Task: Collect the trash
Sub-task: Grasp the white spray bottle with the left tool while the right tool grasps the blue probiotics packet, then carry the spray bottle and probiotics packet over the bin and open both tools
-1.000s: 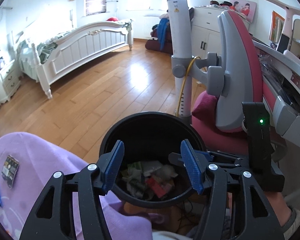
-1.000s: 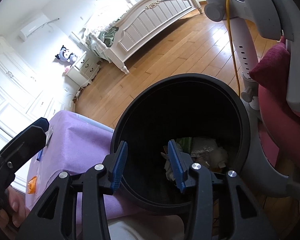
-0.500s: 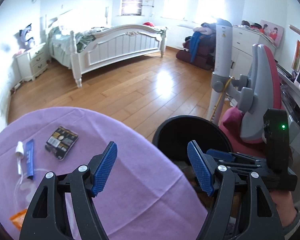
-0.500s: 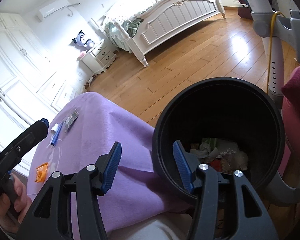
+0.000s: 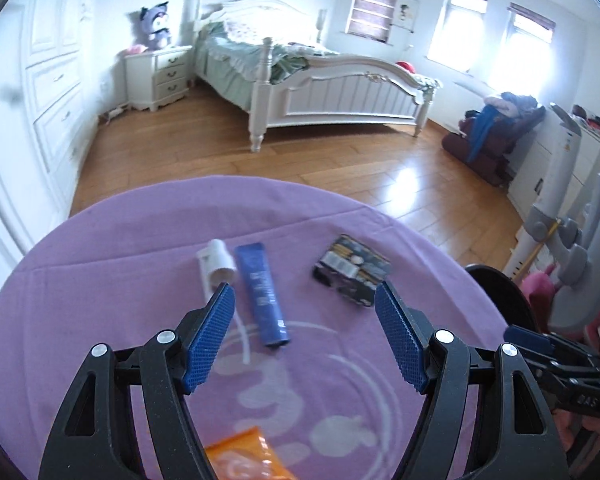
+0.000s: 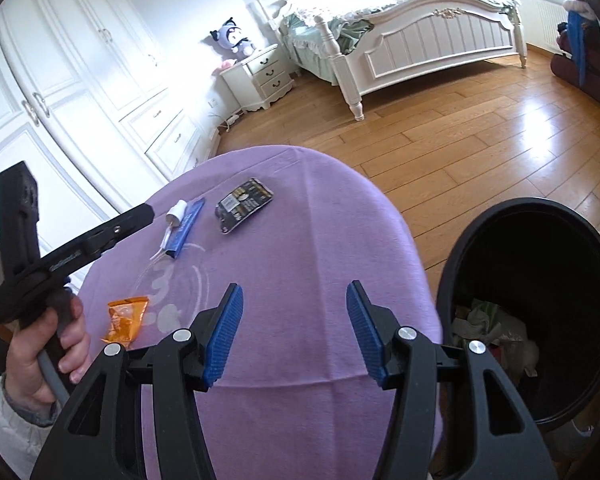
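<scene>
A round table with a purple cloth (image 5: 100, 300) (image 6: 340, 220) holds trash: a blue tube (image 5: 262, 294) (image 6: 186, 226), a white capped item (image 5: 218, 262) (image 6: 177, 212), a dark wrapper (image 5: 352, 270) (image 6: 244, 204) and an orange packet (image 5: 240, 458) (image 6: 126, 318). My left gripper (image 5: 304, 336) is open and empty above the blue tube. My right gripper (image 6: 294, 334) is open and empty over the cloth's near side. A black bin (image 6: 540, 320) with trash inside stands right of the table; its rim shows in the left wrist view (image 5: 496, 284).
A white bed (image 5: 320, 88) stands across the wood floor (image 5: 340, 160). White wardrobes (image 6: 80, 80) and a nightstand (image 6: 260, 76) line the left wall. A grey and pink chair (image 5: 580, 260) stands by the bin.
Both grippers swung left from over the bin to over the table. The left one now faces the tube and wrapper. Both jaws stand wider open.
</scene>
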`<action>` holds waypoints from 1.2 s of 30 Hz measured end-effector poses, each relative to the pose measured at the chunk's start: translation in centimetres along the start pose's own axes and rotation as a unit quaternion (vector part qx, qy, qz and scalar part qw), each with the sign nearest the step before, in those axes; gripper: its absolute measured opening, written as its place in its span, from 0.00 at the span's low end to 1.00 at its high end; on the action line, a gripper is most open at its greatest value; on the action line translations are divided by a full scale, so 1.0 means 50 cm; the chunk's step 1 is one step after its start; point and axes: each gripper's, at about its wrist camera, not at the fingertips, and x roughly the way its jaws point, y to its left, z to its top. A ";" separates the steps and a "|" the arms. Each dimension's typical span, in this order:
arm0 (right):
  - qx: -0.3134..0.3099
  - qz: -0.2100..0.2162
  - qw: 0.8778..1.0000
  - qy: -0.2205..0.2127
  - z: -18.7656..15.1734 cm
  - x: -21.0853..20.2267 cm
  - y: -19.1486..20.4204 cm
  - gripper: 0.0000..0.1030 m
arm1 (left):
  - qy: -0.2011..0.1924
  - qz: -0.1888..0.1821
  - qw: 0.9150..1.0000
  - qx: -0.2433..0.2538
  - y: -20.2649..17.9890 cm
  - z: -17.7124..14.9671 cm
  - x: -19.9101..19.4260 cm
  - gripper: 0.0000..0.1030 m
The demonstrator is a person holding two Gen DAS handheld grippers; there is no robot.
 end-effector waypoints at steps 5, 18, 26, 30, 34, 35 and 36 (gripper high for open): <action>-0.036 0.009 0.999 0.019 0.014 0.041 0.064 0.53 | 0.039 0.016 0.999 -0.026 0.083 0.025 0.060 0.52; -0.110 0.015 0.992 0.061 0.081 0.163 0.183 0.51 | 0.064 0.005 0.998 -0.001 0.136 0.046 0.125 0.29; -0.160 -0.006 0.983 0.094 0.108 0.260 0.245 0.44 | 0.045 0.012 0.999 -0.009 0.174 0.035 0.087 0.23; -0.173 -0.021 0.980 0.097 0.111 0.287 0.255 0.39 | 0.037 0.012 0.999 -0.012 0.188 0.024 0.058 0.23; -0.189 -0.027 0.977 0.090 0.106 0.292 0.263 0.21 | 0.034 0.015 0.999 -0.013 0.200 0.013 0.044 0.23; -0.190 -0.026 0.977 0.089 0.105 0.291 0.261 0.17 | 0.032 0.016 0.999 -0.013 0.201 0.010 0.041 0.23; -0.185 -0.021 0.978 0.090 0.106 0.289 0.257 0.17 | 0.029 0.014 0.999 -0.014 0.200 0.008 0.037 0.23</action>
